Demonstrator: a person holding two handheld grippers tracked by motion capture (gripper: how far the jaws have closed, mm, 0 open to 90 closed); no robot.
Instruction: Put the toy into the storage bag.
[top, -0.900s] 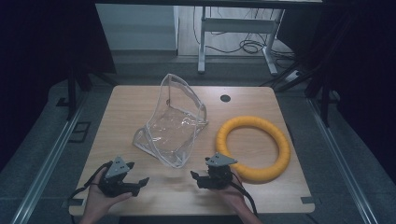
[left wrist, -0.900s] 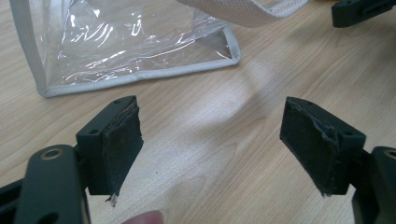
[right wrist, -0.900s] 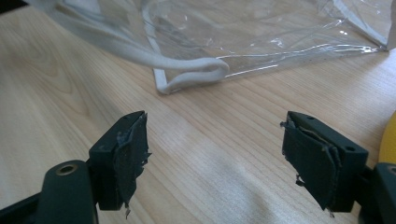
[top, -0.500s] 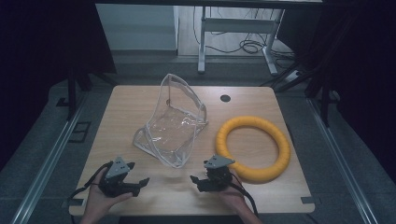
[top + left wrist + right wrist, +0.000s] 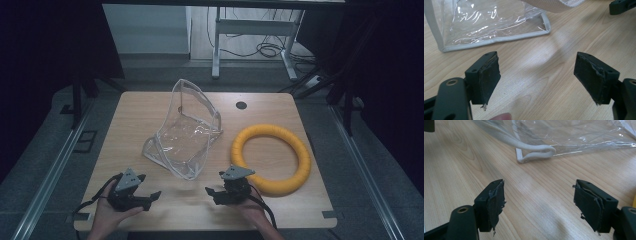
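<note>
The clear plastic bag [image 5: 187, 132] stood on the wooden table [image 5: 135, 115], its long axis running from the near edge toward the far edge; its open mouth rose at the far end and its flattened bottom corner pointed toward the person. It was transparent and crinkled, with pale piping along the seams and a white loop handle [image 5: 536, 153] lying on the wood at its near corner. To the right of the bag, just beside it, lay the yellow ring [image 5: 272, 157]. Nearer the person than the bag, the left gripper [image 5: 150, 196] and the right gripper [image 5: 214, 192] rested low on bare wood, well apart from each other, both with jaws spread wide and nothing between them. Open tabletop lay left of the bag and between it and both grippers.
</note>
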